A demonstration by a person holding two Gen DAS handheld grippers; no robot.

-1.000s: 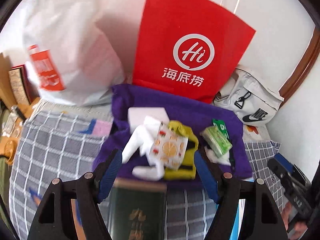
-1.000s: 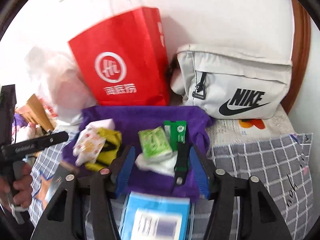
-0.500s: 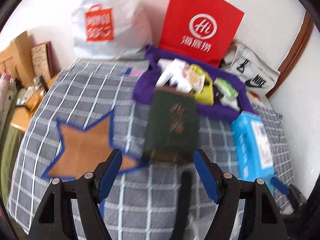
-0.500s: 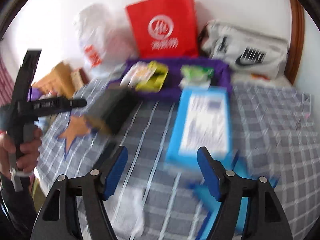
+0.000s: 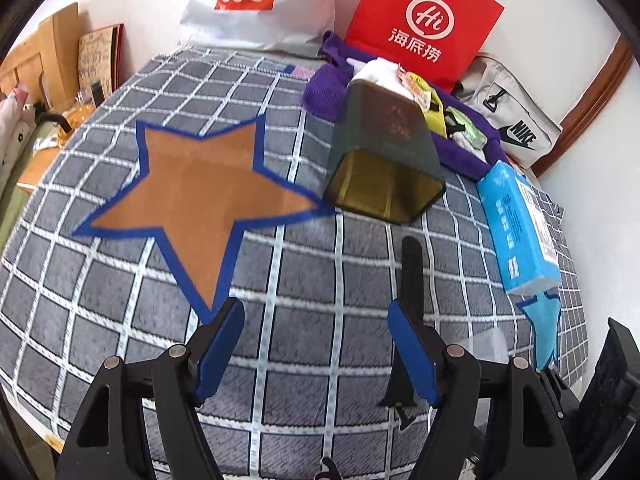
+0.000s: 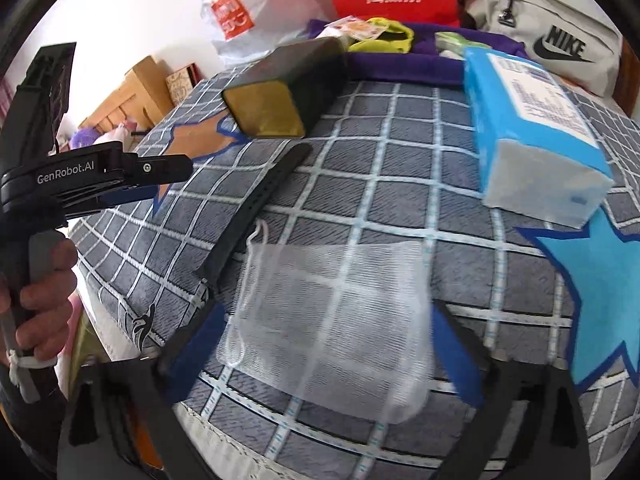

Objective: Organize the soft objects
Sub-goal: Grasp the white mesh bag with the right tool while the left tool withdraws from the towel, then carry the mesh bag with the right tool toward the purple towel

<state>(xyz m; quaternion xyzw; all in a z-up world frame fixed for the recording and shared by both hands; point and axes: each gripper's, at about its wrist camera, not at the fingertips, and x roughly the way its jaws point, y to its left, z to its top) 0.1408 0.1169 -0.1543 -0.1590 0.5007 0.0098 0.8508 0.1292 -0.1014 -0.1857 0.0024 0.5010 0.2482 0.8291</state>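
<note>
A: While the right tongs (image 6: 324, 356) are opening over the white mesh pouch (image 6: 328, 320) on the bed's checked cover (image 5: 320, 280), nothing is gripped.
B: Left tongs (image 5: 316, 344) apart, empty; next, I'd guess, close on the pouch

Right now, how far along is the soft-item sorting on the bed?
Done: several small soft items already lie on the purple cloth. In hand: nothing; the left gripper is open and empty, and the right gripper is opening over the white mesh bag, which lies loose between its fingers. Left: the mesh bag, the black strap, the blue tissue pack and the dark green box.
</note>
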